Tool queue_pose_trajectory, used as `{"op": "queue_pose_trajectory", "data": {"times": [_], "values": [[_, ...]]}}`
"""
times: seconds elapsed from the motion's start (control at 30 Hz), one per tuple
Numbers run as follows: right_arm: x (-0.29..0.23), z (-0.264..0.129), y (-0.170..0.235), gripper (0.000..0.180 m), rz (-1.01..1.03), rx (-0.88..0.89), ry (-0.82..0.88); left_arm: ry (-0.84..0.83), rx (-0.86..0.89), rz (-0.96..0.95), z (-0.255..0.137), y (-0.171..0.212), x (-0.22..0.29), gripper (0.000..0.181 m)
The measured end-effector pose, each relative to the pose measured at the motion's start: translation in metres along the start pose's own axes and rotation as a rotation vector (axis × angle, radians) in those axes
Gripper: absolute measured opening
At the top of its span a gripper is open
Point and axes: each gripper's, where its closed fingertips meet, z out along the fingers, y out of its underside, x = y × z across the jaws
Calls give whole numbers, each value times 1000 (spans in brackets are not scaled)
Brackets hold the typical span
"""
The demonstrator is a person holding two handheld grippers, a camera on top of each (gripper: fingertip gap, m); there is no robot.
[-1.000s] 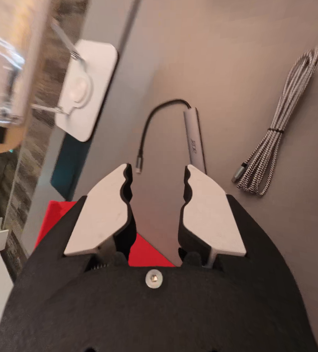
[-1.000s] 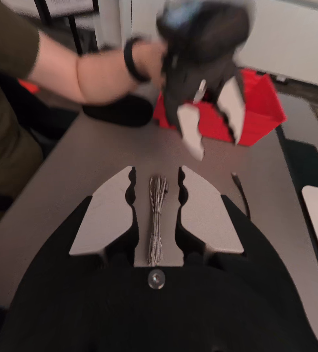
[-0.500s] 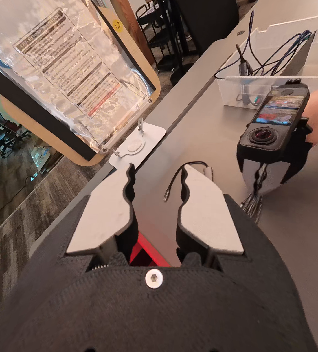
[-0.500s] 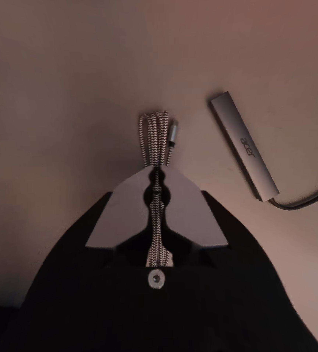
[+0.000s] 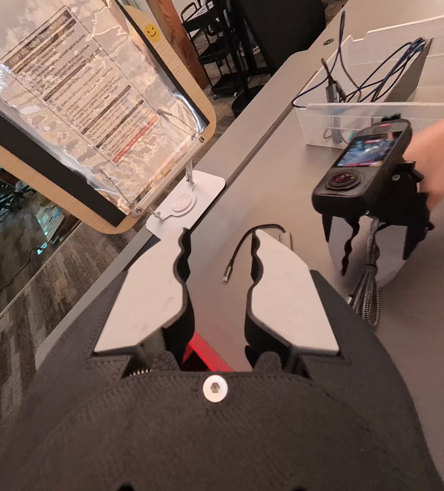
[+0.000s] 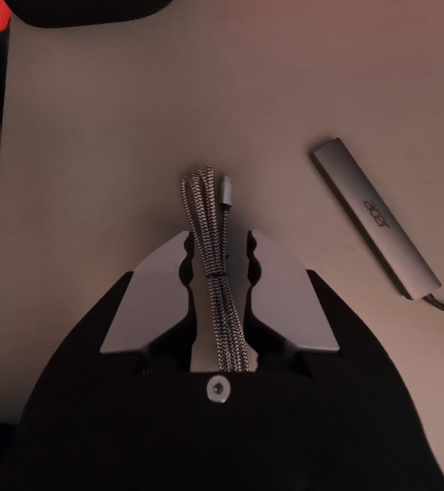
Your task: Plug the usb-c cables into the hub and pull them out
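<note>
We find the right tool (image 6: 219, 233) spread wide over the bundled braided cable (image 6: 216, 265), fingers on either side, not gripping. The cable lies on the table (image 6: 109, 119) and the hub (image 6: 372, 212) lies apart from it, toward the right. The left tool (image 5: 219, 237) is spread wide, empty, above the hub's black lead (image 5: 238, 248) near the table's left edge

Framed notice board (image 5: 88, 111) on white base (image 5: 186, 210), clear bin (image 5: 348, 125) — loose wires (image 5: 391, 71) inside
</note>
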Motion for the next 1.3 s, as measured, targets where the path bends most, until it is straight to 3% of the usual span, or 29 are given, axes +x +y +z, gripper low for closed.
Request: {"op": "queue_pose_trajectory", "data": {"times": [0.07, 0.13, 0.2, 0.37, 0.53, 0.7, 0.83, 0.93, 1.07, 1.23, 1.3], "values": [[-3, 6, 3, 38, -52, -30, 0, -7, -7, 1, 1, 2, -1, 44], [-5, 14, 12, 15, -133, -105, 10, -6, -1, -9, 1, 1, -3, 43], [-3, 8, 7, 14, -188, -122, 49, -14, 8, -21, -1, 1, -7, 42], [6, -49, -47, 14, -471, -10, 429, -58, 37, -137, -12, -1, -24, 26], [-20, -110, -103, 14, -738, 74, 823, 251, 133, -229, -26, -16, 7, 43], [-48, -140, -125, 14, -807, 172, 927, 466, 307, 30, -59, -41, 59, 40], [-53, -150, -126, 14, -814, 163, 979, 547, 234, 107, -62, -32, 85, 31], [-53, -154, -128, 14, -837, 144, 1037, 566, 226, -54, -57, -41, 81, 27], [-45, -162, -130, 14, -881, 52, 1194, 737, 197, -363, -61, -51, 82, 36], [-36, -167, -131, 14, -919, -10, 1309, 710, 87, -438, -42, -37, 84, 40], [-32, -164, -129, 14, -929, -39, 1318, 711, 34, -431, -35, -29, 88, 28]]}}
